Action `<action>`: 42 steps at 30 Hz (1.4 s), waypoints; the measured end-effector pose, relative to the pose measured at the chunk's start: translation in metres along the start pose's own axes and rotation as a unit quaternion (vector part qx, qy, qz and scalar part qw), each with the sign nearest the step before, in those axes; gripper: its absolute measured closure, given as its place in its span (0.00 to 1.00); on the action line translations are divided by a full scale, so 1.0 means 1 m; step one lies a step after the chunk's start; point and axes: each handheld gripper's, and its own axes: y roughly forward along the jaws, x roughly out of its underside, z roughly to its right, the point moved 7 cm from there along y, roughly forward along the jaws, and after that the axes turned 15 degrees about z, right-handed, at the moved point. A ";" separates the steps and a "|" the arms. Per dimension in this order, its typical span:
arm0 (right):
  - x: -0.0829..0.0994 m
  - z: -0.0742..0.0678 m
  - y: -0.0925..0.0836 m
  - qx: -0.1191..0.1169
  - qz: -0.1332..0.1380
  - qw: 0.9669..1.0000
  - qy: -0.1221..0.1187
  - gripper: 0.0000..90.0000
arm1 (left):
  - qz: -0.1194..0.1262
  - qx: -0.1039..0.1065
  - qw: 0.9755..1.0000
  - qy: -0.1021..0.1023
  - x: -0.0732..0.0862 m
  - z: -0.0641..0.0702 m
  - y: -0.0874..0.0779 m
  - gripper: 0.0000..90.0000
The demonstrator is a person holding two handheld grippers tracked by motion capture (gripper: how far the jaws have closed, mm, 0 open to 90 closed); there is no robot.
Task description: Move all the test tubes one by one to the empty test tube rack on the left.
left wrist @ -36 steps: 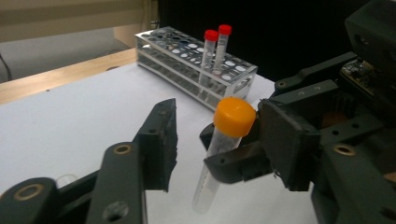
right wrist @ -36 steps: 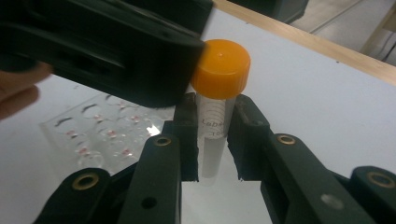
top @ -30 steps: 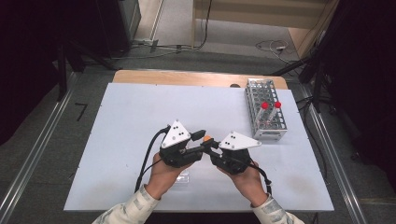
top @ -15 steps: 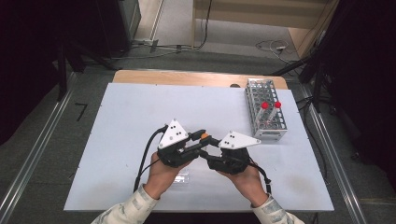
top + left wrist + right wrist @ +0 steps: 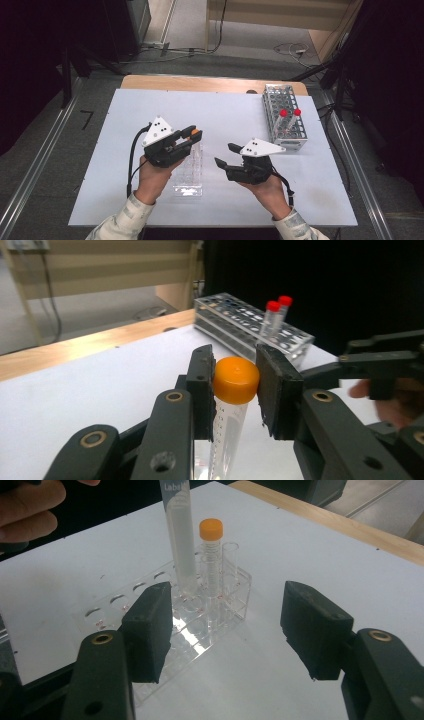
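The orange-capped tube sits pinched at its cap by the left gripper, right above the clear rack on the white table. The right gripper, nearby, has just been opening, nothing between its spread jaws.

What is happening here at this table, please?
A person works with two hand-held claws. The left claw is shut on the orange cap of a tube, above the clear rack. The right claw has just been opening, with nothing between its jaws. Another orange-capped tube stands in the clear rack. Two red-capped tubes stand in the metal rack.
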 end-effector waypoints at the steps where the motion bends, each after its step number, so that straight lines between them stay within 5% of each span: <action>1: 0.000 0.000 0.000 0.000 0.000 1.000 -0.001 0.40 | 0.002 -0.005 1.000 -0.001 -0.001 -0.003 -0.001 0.78; 11: 0.001 0.002 0.000 0.003 -0.002 1.000 -0.002 0.40 | -0.008 -0.033 0.999 0.009 0.011 -0.019 0.003 0.78; 31: 0.001 0.007 -0.003 0.011 -0.001 1.000 0.000 0.41 | -0.059 -0.045 0.997 0.020 0.050 -0.021 0.009 0.78; 38: 0.000 0.010 -0.004 0.018 0.002 1.000 -0.001 0.41 | -0.053 -0.043 0.998 0.013 0.048 -0.019 0.008 0.67; 42: 0.001 0.025 -0.006 0.055 0.013 0.998 -0.007 0.39 | -0.043 -0.057 0.997 0.006 0.045 -0.021 0.007 0.54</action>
